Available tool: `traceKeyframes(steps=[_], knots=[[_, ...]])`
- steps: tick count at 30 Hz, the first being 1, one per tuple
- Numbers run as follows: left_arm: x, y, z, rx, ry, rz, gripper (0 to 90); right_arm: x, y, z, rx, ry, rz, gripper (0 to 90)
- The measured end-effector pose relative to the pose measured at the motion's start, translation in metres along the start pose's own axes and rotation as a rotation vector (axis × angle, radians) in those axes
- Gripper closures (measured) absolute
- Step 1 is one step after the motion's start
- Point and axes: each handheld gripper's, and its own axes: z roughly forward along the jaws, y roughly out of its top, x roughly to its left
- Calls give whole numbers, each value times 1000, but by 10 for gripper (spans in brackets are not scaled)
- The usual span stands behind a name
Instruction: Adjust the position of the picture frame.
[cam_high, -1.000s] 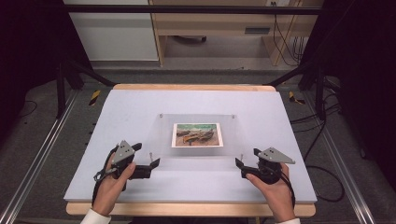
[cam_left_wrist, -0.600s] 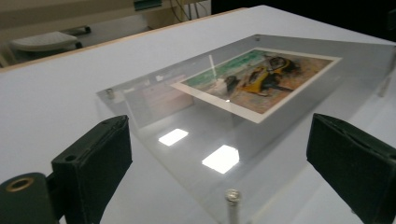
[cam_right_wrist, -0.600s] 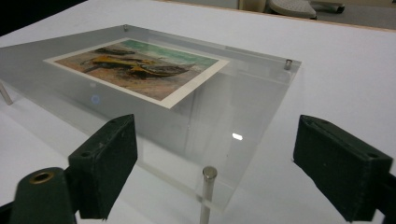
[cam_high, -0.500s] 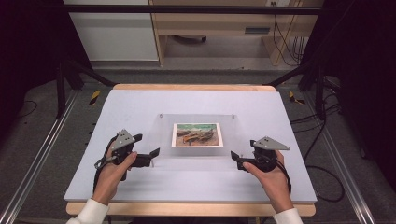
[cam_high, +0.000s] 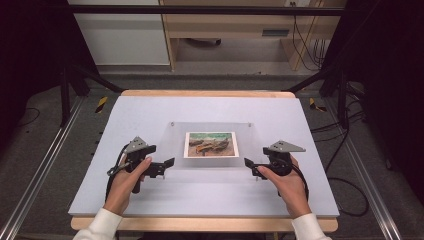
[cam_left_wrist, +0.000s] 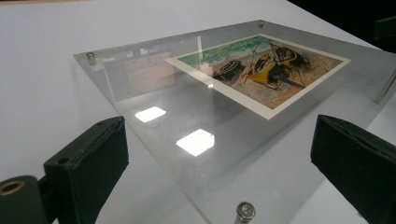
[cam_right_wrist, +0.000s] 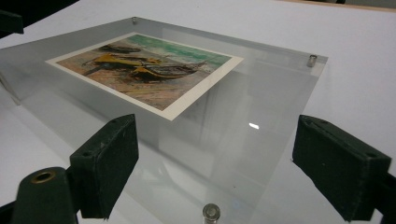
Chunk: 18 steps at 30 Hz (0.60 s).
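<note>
A clear acrylic frame (cam_high: 175, 145) lies flat on the white table, with a print of beached boats (cam_high: 210, 144) sandwiched in its middle. My left gripper (cam_high: 167, 166) is open at the frame's near left corner. In the left gripper view its jaws (cam_left_wrist: 218, 122) stand wide on either side of that corner and its metal bolt (cam_left_wrist: 245, 211). My right gripper (cam_high: 251, 169) is open at the near right corner. Its jaws (cam_right_wrist: 215, 120) have just been closing a little; the corner bolt (cam_right_wrist: 211, 212) lies between them and the pads are off the plate.
The white tabletop (cam_high: 200, 200) has a wooden front edge. Metal rails run along both sides of the table. A wooden shelf unit and cables stand behind it on the floor.
Both hands have moved away from the table's front edge towards the frame, and the grippers now reach its near corners.
</note>
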Motion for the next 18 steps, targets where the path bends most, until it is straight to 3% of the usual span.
traceKeyframes(steps=[2,7,15,18], knots=[[0,0,2,6,-8,-12,37,-1,1,2,15,1,15,152],[-1,-2,11,49,-18,17,39,-3,1,10,37,11,16,149],[2,-3,17,52,-25,-33,26,-2,1,15,51,13,25,158],[3,-3,18,53,-26,-46,21,-3,1,16,57,-8,31,164]])
